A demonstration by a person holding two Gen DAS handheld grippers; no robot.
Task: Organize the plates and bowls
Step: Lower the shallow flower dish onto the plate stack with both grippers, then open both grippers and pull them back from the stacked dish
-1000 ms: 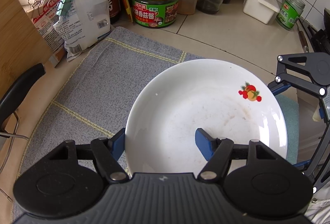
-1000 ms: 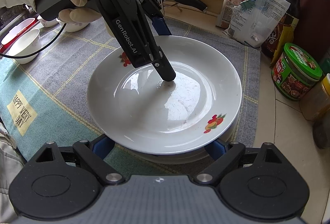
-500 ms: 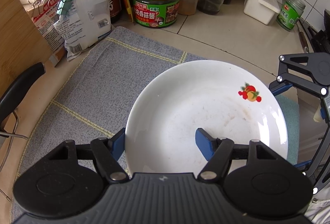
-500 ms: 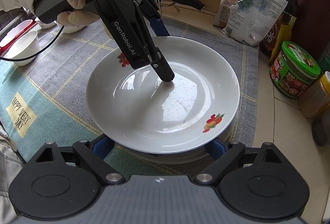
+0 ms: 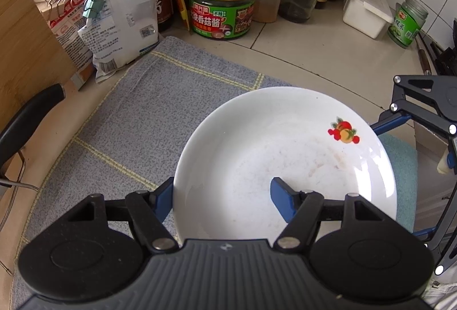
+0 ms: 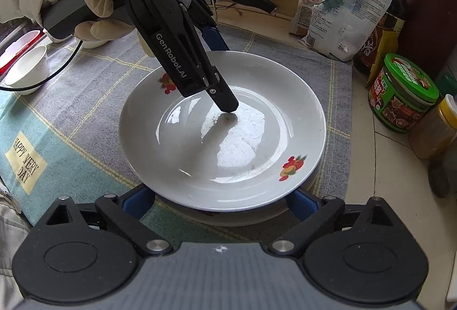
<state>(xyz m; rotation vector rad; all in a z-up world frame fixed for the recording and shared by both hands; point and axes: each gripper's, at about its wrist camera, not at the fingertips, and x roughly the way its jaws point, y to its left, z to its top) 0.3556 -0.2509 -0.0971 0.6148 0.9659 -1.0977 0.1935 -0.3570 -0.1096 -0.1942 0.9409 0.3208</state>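
A white plate with a fruit print (image 6: pixel 257 147) rests on top of another white plate (image 6: pixel 245 220) on the checked cloth (image 6: pixel 71 116). My left gripper (image 6: pixel 227 78) comes in from the far side and is shut on the top plate's rim, one finger inside the dish and the other behind the edge. In the left wrist view the same plate (image 5: pixel 300 155) fills the lower right, with my left gripper (image 5: pixel 220 193) straddling its near rim. My right gripper (image 6: pixel 220 204) is at the near edge of the stack. Its jaws are opening, and the pads stand clear on either side of the plates.
A small white bowl (image 6: pixel 27 73) stands at the cloth's left end. Along the back are a green-lidded jar (image 5: pixel 221 4), clipped bags (image 5: pixel 122 10), bottles and a white box (image 5: pixel 365 10). A black pan handle (image 5: pixel 28 116) and a wooden board lie on the left.
My right gripper's fingers have spread a little wider beside the stack. The left gripper and the top plate have stayed where they were.
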